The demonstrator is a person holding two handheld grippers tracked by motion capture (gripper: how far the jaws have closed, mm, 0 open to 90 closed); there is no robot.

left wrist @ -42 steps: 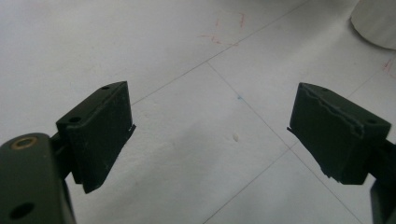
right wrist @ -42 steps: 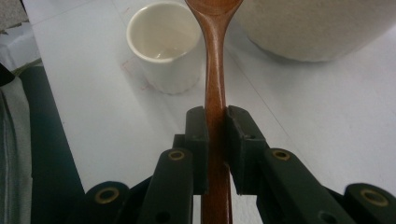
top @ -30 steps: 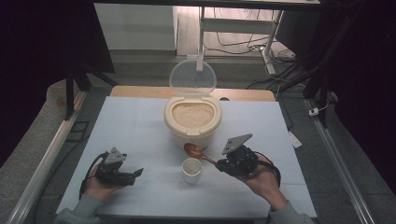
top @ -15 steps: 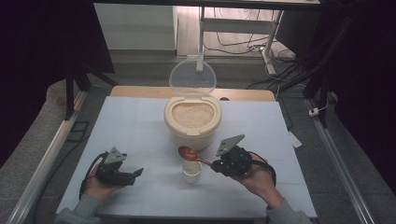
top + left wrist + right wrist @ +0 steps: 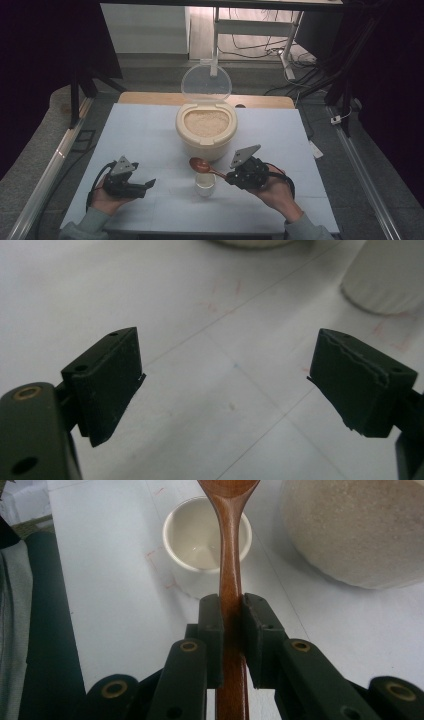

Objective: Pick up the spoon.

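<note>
My right gripper [image 5: 231, 176] [image 5: 231, 611] is shut on the handle of a brown wooden spoon [image 5: 201, 165] [image 5: 230, 555]. The spoon's bowl hangs above and just left of a small white cup [image 5: 205, 184] [image 5: 200, 542], which looks bare inside. Behind them stands a cream rice container [image 5: 206, 129] [image 5: 360, 530] full of grain, its clear lid [image 5: 205, 83] tipped up. Near the table's front left, my left gripper [image 5: 150, 184] [image 5: 225, 375] is open with nothing between its jaws, low over the white table top [image 5: 200, 315].
The white table top [image 5: 135, 135] ends at a wooden strip [image 5: 150, 97] at the back. Metal rails [image 5: 45, 175] run along both sides. Cables and a desk frame [image 5: 250, 30] lie on the floor beyond.
My right gripper has carried the spoon leftward, from beside the cup's right to above it. The left gripper has stayed put.
</note>
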